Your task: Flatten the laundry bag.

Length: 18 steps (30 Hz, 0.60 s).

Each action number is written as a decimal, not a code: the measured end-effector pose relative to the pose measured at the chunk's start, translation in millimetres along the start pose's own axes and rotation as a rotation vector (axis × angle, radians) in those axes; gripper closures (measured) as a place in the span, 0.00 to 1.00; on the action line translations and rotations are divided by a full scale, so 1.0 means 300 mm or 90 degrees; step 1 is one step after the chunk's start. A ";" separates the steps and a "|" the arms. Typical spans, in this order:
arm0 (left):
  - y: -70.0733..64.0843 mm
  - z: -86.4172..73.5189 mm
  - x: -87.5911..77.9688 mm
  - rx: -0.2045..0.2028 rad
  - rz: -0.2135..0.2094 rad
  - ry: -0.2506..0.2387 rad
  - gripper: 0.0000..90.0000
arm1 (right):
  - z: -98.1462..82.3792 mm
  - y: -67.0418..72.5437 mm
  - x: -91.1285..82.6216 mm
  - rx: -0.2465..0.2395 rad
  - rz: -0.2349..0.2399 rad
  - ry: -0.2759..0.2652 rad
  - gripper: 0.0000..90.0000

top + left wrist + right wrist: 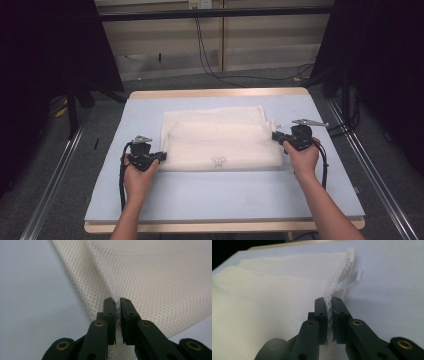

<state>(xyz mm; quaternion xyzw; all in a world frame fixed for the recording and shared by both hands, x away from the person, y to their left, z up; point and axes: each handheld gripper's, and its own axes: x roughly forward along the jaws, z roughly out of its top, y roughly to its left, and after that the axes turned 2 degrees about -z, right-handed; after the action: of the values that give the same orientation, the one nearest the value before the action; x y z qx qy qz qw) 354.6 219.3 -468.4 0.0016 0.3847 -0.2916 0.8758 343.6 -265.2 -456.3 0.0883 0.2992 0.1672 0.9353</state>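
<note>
As two claws pinch, one mesh cloth [220,142] (folded)

Black hand-held gripper [162,156], brass screws, grey plate, trailing cables

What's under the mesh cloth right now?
The mesh cloth lies folded on the pale blue mat, its own lower layers showing at the edges. Anything beneath its middle is covered and cannot be seen.
</note>
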 end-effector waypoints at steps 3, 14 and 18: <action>-0.008 0.001 -0.001 0.005 0.002 0.001 0.93 | 0.000 0.020 -0.039 -0.022 0.034 -0.028 0.94; -0.035 0.003 -0.013 0.018 0.011 -0.003 0.92 | -0.083 0.117 -0.141 -0.109 0.132 -0.024 0.95; -0.040 0.003 -0.013 0.009 0.006 -0.010 0.92 | -0.115 0.130 -0.148 -0.118 0.160 -0.016 0.95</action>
<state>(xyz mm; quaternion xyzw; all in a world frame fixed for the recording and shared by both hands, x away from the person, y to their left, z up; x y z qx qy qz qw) 347.1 211.2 -462.4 0.0070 0.3756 -0.2902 0.8801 279.1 -243.1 -450.1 0.0406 0.2572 0.3084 0.9149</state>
